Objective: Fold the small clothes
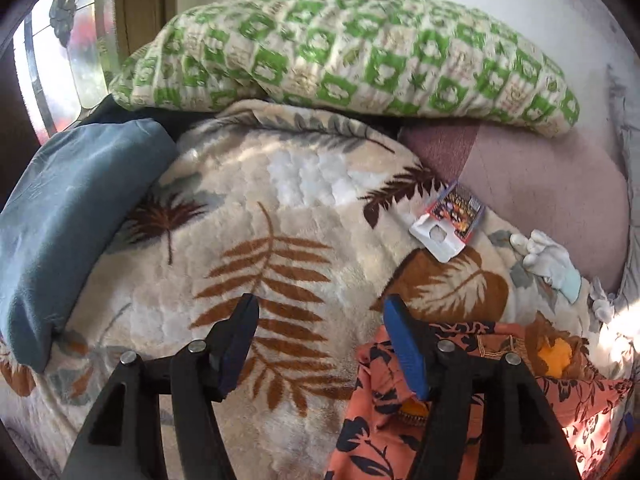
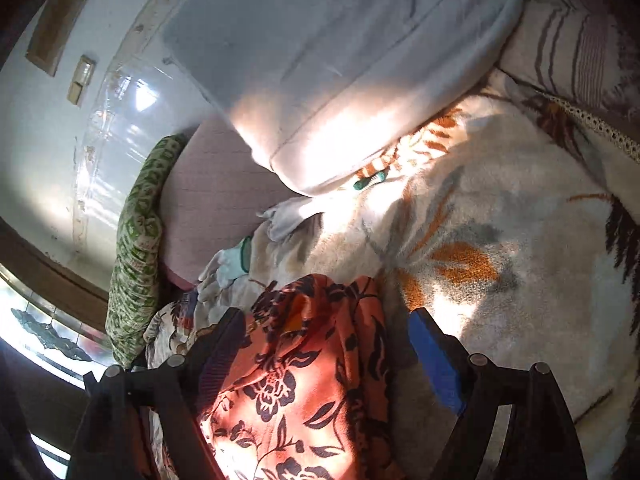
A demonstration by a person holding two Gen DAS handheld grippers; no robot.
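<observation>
- Two grippers are in view over a cream leaf-print blanket (image 1: pixel 280 216), and both stand spread, pinching nothing.
- On the left wrist view, the left gripper (image 1: pixel 320 312) hangs above a brown fern leaf of the blanket; its right finger lies over the edge of the orange floral garment (image 1: pixel 372 432), which sits at about 5 o'clock.
- On the right wrist view, the right gripper (image 2: pixel 326 320) straddles the same orange floral garment (image 2: pixel 296 380); the cloth lies bunched between the two fingers, at 6 o'clock.
- White gloves (image 1: pixel 548 256) lie on the blanket at 3 o'clock on the left view, near a small printed card pack (image 1: pixel 448 220).
- Green checked pillow (image 1: pixel 344 52) rests at 12 o'clock, a blue-grey pillow (image 1: pixel 72 216) at 9 o'clock, and a mauve cushion (image 1: pixel 540 184) at 2 o'clock.
- Pale blue pillow (image 2: pixel 340 64) fills 12 o'clock on the right view.
</observation>
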